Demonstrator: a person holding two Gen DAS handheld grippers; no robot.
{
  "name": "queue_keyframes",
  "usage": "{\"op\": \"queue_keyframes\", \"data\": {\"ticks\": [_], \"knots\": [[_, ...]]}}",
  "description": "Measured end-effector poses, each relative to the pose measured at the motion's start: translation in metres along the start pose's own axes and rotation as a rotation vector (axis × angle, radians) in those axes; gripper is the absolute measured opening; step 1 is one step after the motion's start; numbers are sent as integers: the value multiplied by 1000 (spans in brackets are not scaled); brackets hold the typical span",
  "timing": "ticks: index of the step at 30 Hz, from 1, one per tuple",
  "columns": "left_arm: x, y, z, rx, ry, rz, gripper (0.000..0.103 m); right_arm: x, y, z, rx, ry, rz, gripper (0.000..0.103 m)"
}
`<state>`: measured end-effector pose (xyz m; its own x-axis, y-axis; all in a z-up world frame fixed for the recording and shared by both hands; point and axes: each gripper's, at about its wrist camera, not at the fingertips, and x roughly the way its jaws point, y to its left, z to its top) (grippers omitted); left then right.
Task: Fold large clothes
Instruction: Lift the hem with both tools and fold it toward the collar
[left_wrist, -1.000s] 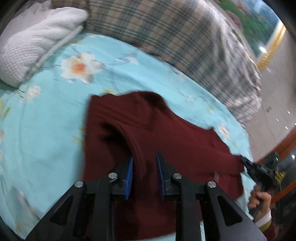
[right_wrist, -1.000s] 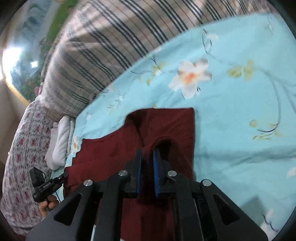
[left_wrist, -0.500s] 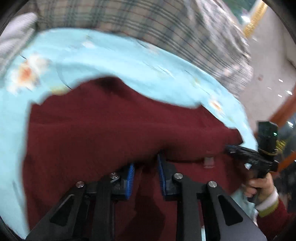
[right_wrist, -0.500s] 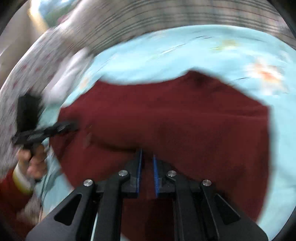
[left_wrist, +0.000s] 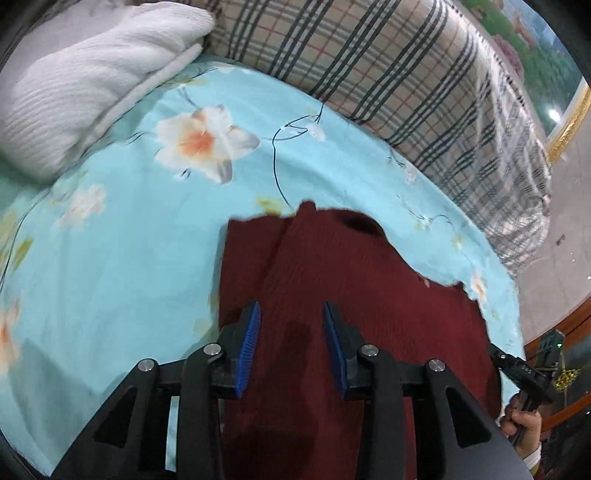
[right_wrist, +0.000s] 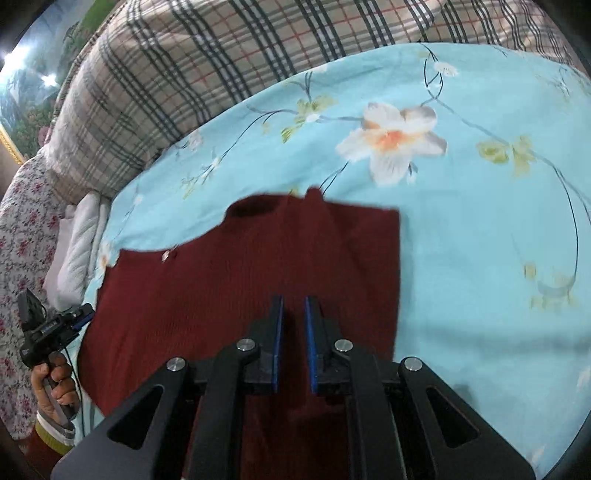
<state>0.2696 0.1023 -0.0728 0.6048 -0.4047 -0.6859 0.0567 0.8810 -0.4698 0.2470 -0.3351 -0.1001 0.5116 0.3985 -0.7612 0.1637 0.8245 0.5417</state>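
A dark red knitted sweater (left_wrist: 354, 314) lies on a bed covered by a light blue floral sheet (left_wrist: 110, 258), with a plaid blanket (left_wrist: 406, 74) bunched along the far side and a white textured pillow (left_wrist: 81, 85) at one far corner. The sweater looks partly folded: a straight folded edge runs down one side, the neck opening sits at the far end, and a sleeve or side layer lies over the body. The left tool (left_wrist: 291, 347) hovers over the near part of the sweater with its blue-padded jaws spread apart and nothing between them. The right tool (right_wrist: 293, 339) hovers over the same garment with its jaws parted by a narrow gap, also holding no cloth as far as can be seen. In each view the other tool appears at the garment's outer edge, held in the person's hand (right_wrist: 55, 384). The main risks, as a judgement: the knit is soft and thick, so a pinch may catch only the top layer and pull the fold apart, or catch both layers together with the sheet beneath and drag the bedding. The edge nearest the outer side looks uneven, so the next fold may come out skewed. Lifting one side faster than the other could let the loose layers slide and undo what is already folded.
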Motion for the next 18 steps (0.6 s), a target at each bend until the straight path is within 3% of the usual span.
{"op": "queue_keyframes", "data": {"ticks": [7, 13, 18], "knots": [[-56, -13, -59, -24, -14, -61, 61, -30, 23, -33, 24, -15, 76, 12], [-65, -20, -105, -79, 51, -114, 64, -30, 42, -57, 31, 6, 125, 12], [-51, -22, -122, -114, 93, -127, 67, -27, 53, -71, 33, 32, 148, 12]]}}
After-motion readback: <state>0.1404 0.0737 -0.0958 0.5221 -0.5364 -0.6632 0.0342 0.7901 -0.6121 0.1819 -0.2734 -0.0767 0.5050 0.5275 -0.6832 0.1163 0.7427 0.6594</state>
